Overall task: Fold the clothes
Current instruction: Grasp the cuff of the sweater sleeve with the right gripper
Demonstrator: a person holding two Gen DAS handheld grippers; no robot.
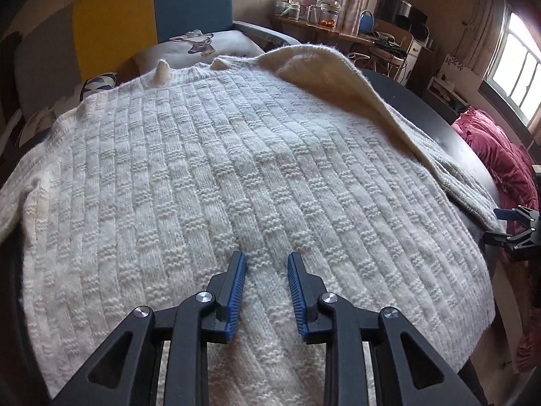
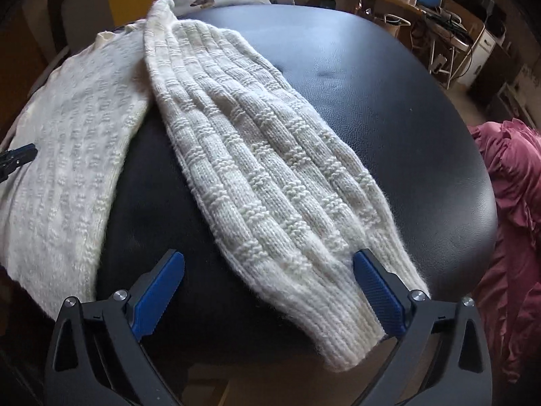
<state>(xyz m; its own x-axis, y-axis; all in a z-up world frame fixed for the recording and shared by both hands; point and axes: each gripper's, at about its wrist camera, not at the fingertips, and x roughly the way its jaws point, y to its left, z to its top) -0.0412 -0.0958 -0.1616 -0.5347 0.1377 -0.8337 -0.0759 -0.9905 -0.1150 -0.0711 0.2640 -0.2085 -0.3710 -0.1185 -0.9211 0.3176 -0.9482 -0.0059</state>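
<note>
Black padded table; maroon ruffled fabric beside it; deer-print pillow; cluttered desk.

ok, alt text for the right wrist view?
A cream knit sweater sleeve lies flat across a black padded surface, its cuff between the wide-open blue pads of the right claw. The sweater body lies left; pink fabric shows at right.

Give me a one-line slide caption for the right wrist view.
Open right gripper poised over the cuff of a cream sweater sleeve on a black table.
</note>
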